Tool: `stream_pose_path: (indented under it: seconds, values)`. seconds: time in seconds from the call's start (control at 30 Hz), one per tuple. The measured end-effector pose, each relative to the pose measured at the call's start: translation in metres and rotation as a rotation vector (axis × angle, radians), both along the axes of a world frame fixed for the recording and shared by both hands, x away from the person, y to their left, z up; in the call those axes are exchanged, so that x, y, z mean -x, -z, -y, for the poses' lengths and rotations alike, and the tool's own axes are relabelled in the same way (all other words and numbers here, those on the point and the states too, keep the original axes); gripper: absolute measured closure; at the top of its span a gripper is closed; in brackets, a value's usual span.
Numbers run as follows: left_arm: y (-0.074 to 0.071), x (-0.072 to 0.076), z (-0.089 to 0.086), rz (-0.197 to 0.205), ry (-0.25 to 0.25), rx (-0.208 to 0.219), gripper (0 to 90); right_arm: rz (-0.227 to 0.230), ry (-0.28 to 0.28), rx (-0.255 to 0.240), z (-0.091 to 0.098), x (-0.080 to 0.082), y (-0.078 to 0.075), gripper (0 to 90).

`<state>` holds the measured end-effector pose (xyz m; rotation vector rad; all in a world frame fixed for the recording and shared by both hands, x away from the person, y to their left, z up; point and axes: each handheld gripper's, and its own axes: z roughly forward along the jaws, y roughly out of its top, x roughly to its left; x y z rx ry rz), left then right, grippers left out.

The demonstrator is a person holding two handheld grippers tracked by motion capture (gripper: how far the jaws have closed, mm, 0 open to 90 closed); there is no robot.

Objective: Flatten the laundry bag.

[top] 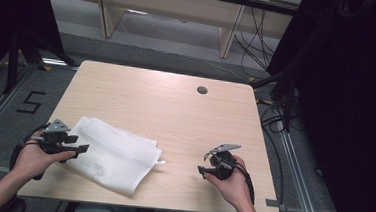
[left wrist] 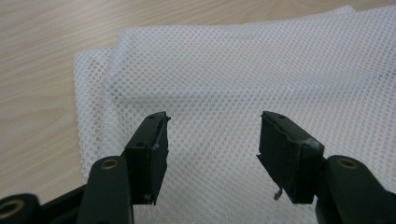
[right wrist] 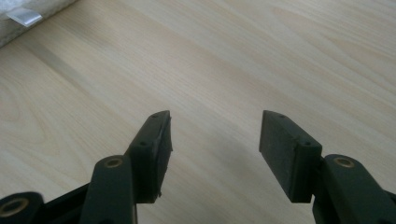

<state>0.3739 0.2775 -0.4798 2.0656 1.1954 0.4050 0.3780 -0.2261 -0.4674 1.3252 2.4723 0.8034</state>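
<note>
A folded white mesh bag [top: 115, 156] lies on the left front part of the wooden table [top: 175, 110]. My left gripper [top: 81, 148] hovers at the bag's left edge, pointing right over it, jaws open. In the left gripper view the mesh bag [left wrist: 243, 79] spreads under and beyond the open jaws of the left gripper [left wrist: 212, 135], with nothing between them. My right gripper [top: 202, 171] is at the front right, pointing left toward the bag, open and apart from it. In the right gripper view the right gripper [right wrist: 215, 135] is open over bare wood, and the bag's corner with a white tag [right wrist: 25, 16] shows at top left.
A round cable hole [top: 202, 90] sits near the table's far edge. Dark stands and cables [top: 280, 117] crowd the floor to the right, and a tripod leg [top: 14, 59] stands to the left. Wooden furniture legs [top: 107, 10] stand beyond the table.
</note>
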Motion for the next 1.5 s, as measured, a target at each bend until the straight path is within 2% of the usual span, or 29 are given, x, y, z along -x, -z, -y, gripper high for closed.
stream_pose_path:
  seconds: [0.07,0.1,0.2,0.23,0.27,0.3,0.33,0.43,0.47,0.5,0.53,0.7,0.73,0.8,0.83,0.87,0.9,0.93,0.97,1.03,1.1,1.2,1.23,1.27,1.33,1.4,1.43,1.47,1.5]
  values:
    - [0.0,-0.001,0.0,-0.005,0.009,-0.009,42.3,0.014,-0.002,0.0,0.002,-0.003,0.003,44.7]
    - [0.001,-0.001,0.002,-0.003,0.003,0.003,42.7,-0.001,-0.009,0.005,0.004,-0.003,0.001,44.7]
    - [0.0,0.001,0.005,-0.006,0.022,0.0,45.4,-0.002,0.004,-0.009,0.007,-0.005,0.002,44.8]
    - [-0.001,0.003,0.009,-0.011,0.052,0.006,47.8,0.002,0.013,-0.017,0.008,-0.006,0.002,45.0]
    - [-0.001,0.003,0.009,-0.011,0.052,0.006,50.0,-0.006,0.022,-0.025,0.008,-0.005,0.001,45.1]
    - [-0.001,0.006,0.017,-0.019,0.085,0.033,54.1,-0.007,0.021,-0.027,0.008,-0.005,0.001,45.1]
    - [-0.001,0.007,0.019,-0.025,0.106,0.036,57.6,-0.01,0.019,-0.027,0.008,-0.005,0.001,45.1]
    - [0.002,0.01,0.029,-0.042,0.169,0.01,61.7,-0.006,0.015,-0.019,0.006,-0.005,0.0,45.1]
    - [0.003,0.011,0.032,-0.044,0.179,-0.007,61.4,-0.003,0.005,-0.01,0.006,-0.005,0.0,45.1]
    - [0.003,0.012,0.034,-0.045,0.19,-0.019,60.3,0.013,0.017,-0.031,0.004,-0.005,0.001,45.1]
    - [0.002,0.011,0.035,-0.042,0.211,-0.032,58.3,-0.005,0.017,-0.016,0.004,-0.004,0.0,45.1]
    - [-0.007,0.001,0.028,0.007,0.126,-0.004,48.0,-0.006,0.008,-0.013,0.004,-0.005,0.0,45.2]
    - [-0.008,-0.003,0.023,0.013,0.124,-0.031,47.0,0.006,0.026,-0.042,0.002,-0.005,0.002,45.1]
    - [-0.01,-0.01,0.017,0.03,0.096,-0.047,46.4,-0.008,0.004,-0.018,0.004,-0.007,0.0,45.1]
    - [-0.01,-0.013,0.017,0.037,0.07,-0.045,46.4,-0.01,0.012,-0.023,0.003,-0.007,0.0,45.1]
    - [-0.01,-0.013,0.017,0.037,0.07,-0.045,46.1,-0.01,0.012,-0.023,0.003,-0.007,0.0,45.1]
    - [-0.011,-0.021,0.016,0.062,0.064,-0.054,45.7,-0.009,0.017,-0.03,0.002,-0.008,-0.001,45.1]
    - [-0.012,-0.024,0.015,0.038,0.066,-0.062,45.5,0.01,0.004,-0.027,0.003,-0.009,0.0,45.0]
    - [-0.012,-0.028,0.014,0.032,0.066,-0.065,45.0,-0.008,0.01,-0.032,0.003,-0.009,-0.003,45.0]
    - [-0.01,-0.041,0.012,0.02,0.044,-0.078,44.5,0.014,0.019,-0.057,0.002,-0.009,-0.002,45.0]
    - [-0.008,-0.054,0.012,0.017,0.027,-0.099,43.7,-0.006,0.013,-0.036,0.002,-0.009,-0.004,45.0]
    - [-0.002,-0.073,0.016,0.01,0.004,-0.091,43.3,-0.012,0.02,-0.052,-0.001,-0.008,-0.005,45.0]
    - [-0.002,-0.073,0.016,0.01,0.004,-0.091,42.6,-0.005,0.013,-0.048,-0.001,-0.009,-0.005,45.0]
    - [0.002,-0.084,0.02,-0.003,-0.018,-0.082,42.2,0.007,0.006,-0.051,-0.001,-0.009,-0.004,45.0]
    - [0.007,-0.094,0.025,0.015,-0.045,-0.102,42.3,-0.011,0.005,-0.047,-0.002,-0.009,-0.006,45.0]
    - [0.011,-0.101,0.027,-0.007,-0.06,-0.095,42.5,-0.009,-0.005,-0.046,-0.003,-0.009,-0.004,45.0]
    - [0.011,-0.104,0.027,-0.035,-0.072,-0.096,42.5,0.003,0.007,-0.068,-0.005,-0.01,-0.002,45.0]
    - [0.015,-0.107,0.029,-0.027,-0.087,-0.1,43.4,-0.004,-0.007,-0.048,-0.004,-0.01,-0.002,45.0]
    - [0.015,-0.108,0.029,-0.044,-0.087,-0.109,43.8,-0.015,0.006,-0.056,-0.004,-0.009,-0.003,45.1]
